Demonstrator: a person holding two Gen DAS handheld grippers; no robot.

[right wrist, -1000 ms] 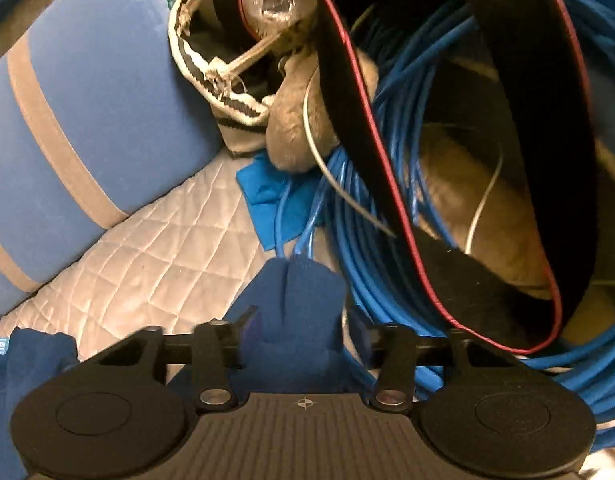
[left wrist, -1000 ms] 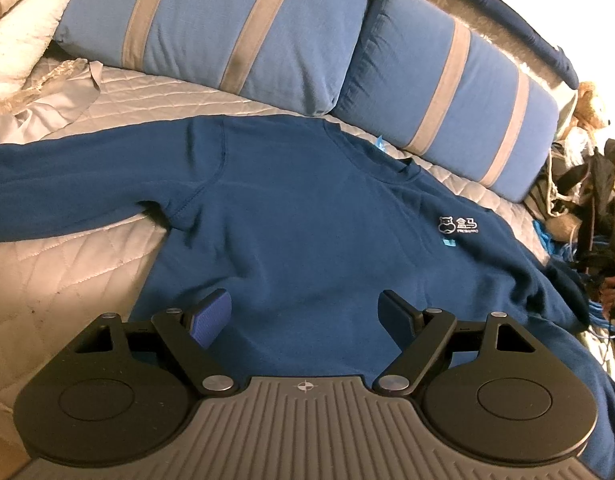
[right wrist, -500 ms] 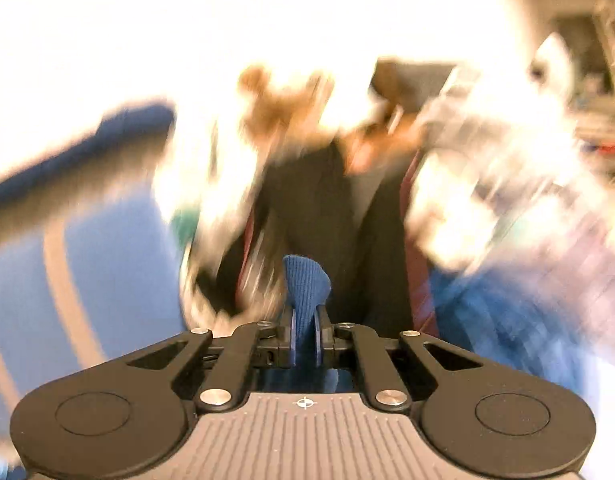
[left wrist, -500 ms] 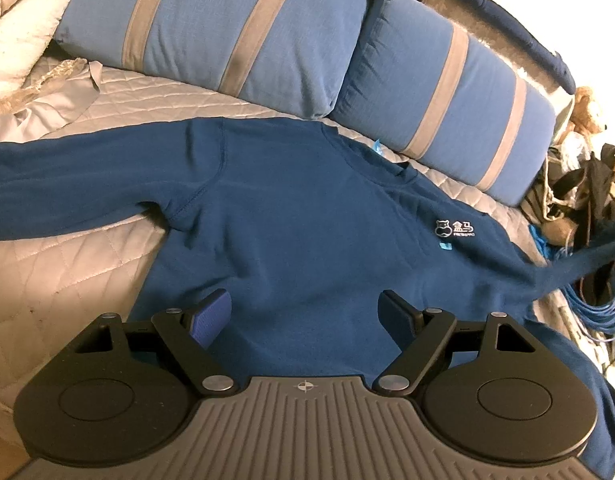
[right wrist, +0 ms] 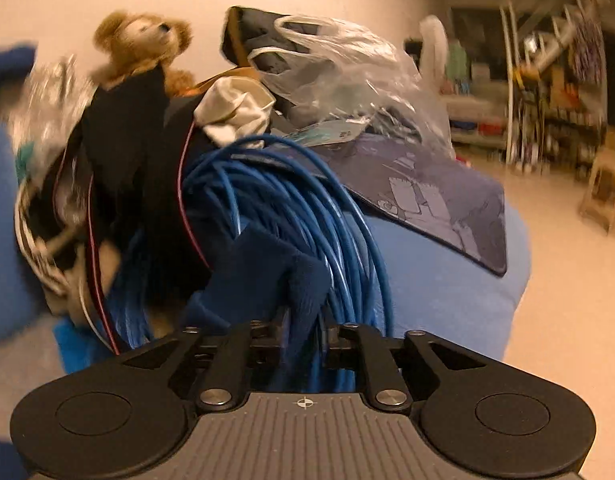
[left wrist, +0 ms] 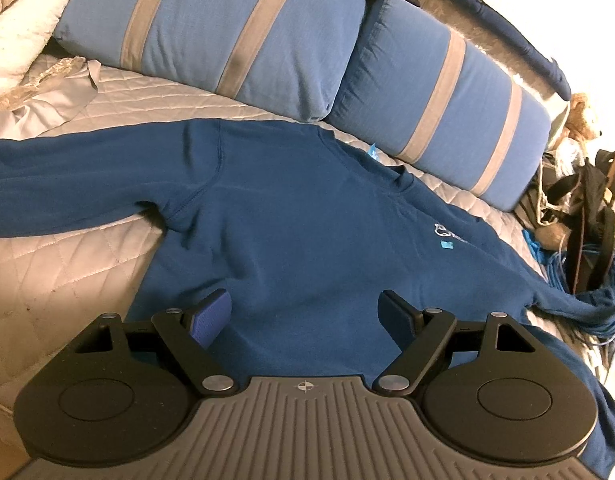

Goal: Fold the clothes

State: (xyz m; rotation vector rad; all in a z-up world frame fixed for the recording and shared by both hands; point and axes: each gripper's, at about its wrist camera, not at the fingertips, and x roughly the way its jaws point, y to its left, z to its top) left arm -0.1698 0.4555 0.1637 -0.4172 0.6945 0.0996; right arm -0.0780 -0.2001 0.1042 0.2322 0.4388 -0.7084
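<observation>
The left gripper [left wrist: 305, 312] hangs over the lower body of the dark blue long-sleeved sweatshirt [left wrist: 299, 232] with its jaws spread wide and nothing between them; its blue-padded fingertips [left wrist: 211, 314] sit just above the cloth, and whether they touch it cannot be told. The right gripper [right wrist: 303, 334] has its jaws drawn in close on a bunched fold of the dark blue sleeve cuff [right wrist: 275, 276], which rises out of the fingers in a crumpled peak.

The sweatshirt lies flat, front up, on the pale quilted bed cover [left wrist: 63, 280], its collar toward the two blue cushions with grey stripes [left wrist: 235, 36] along the far edge and its hem toward the near edge. Its long axis across the sleeves runs from the left edge of the bed to the right. One sleeve stretches straight out to the left; the other is drawn out taut to the right, off the bed's right edge, toward a coil of blue cable [left wrist: 567, 280].

Only the left wrist view shows the whole garment and a small white logo [left wrist: 447, 234] on its chest. Only the right wrist view shows the grip on the cuff, with the blue cable [right wrist: 291, 208] just behind it, a brown teddy bear [right wrist: 141, 46], a clear plastic bag [right wrist: 347, 68] and a blurred room beyond.
</observation>
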